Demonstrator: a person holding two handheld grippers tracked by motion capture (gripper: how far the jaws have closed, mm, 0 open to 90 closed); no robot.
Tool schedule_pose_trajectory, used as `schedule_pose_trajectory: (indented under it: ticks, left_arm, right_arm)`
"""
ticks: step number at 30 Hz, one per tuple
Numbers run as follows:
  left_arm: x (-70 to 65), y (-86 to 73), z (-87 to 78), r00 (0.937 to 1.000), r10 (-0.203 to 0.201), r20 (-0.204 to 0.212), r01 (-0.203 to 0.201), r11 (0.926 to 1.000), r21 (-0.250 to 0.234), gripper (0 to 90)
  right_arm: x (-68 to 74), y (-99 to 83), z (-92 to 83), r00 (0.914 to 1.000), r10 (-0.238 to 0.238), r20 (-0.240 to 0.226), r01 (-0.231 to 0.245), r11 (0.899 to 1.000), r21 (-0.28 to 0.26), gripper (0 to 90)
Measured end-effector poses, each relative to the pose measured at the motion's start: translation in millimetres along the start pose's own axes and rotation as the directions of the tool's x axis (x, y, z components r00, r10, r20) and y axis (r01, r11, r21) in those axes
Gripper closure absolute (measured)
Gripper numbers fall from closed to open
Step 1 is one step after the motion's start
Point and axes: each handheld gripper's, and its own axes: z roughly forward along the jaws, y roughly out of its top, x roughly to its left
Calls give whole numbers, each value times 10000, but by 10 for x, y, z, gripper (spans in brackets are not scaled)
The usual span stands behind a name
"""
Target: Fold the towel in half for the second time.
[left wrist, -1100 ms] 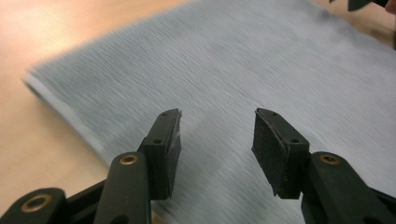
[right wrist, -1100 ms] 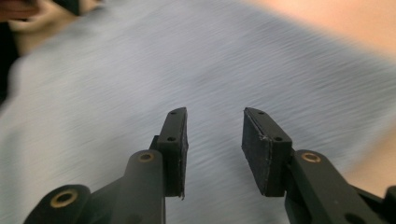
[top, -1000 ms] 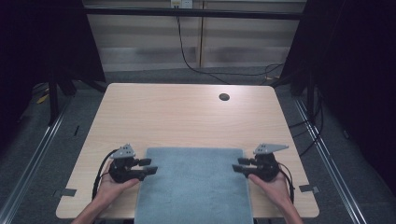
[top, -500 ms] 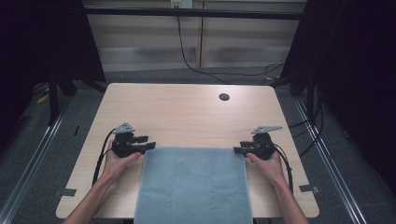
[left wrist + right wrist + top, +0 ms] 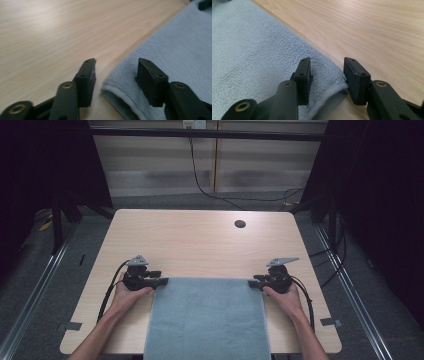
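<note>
The towel lies flat at the table's near edge, overhanging toward you. You have set the left gripper and right gripper at its far corners — placed to lift. Both have just been closing, still part-open, each straddling a corner without pinching it.

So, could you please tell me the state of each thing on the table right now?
Towel: spread flat, near end hanging over the table edge.
Left gripper: open, straddling the towel's far left corner, not pinching.
Right gripper: open, straddling the far right corner, not pinching.
Table: bare wood beyond the towel.
</note>
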Motion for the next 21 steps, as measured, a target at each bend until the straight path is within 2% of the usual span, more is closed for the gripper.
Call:
schedule_pose_trajectory:
  ticks: [2,4,8,12,16,21]
  left_arm:
    - [-30,-14,-9,9997,252,20,-252,9997,67,513]
    - [-43,-28,-23,9994,339,67,-340,9994,116,544]
    - [-35,-49,-45,9991,232,365,-240,9995,218,666]
    - [-55,-53,-36,9991,81,414,-90,9997,230,784]
    - [-37,-54,-44,9980,-170,612,151,9994,326,807]
    - [-73,-39,-47,9990,-237,373,223,9990,379,809]
  right_arm:
    - [19,-2,-1,10000,-9,56,9,10000,47,641]
    - [41,-4,5,10000,-64,27,63,9999,93,688]
    - [45,-11,12,9999,79,-140,-78,9999,113,763]
    - [30,-24,8,9995,101,-299,-99,9999,84,804]
    - [30,-21,1,9994,160,-315,-157,9998,72,829]
    - [56,-14,-8,9997,84,-215,-81,9999,106,843]
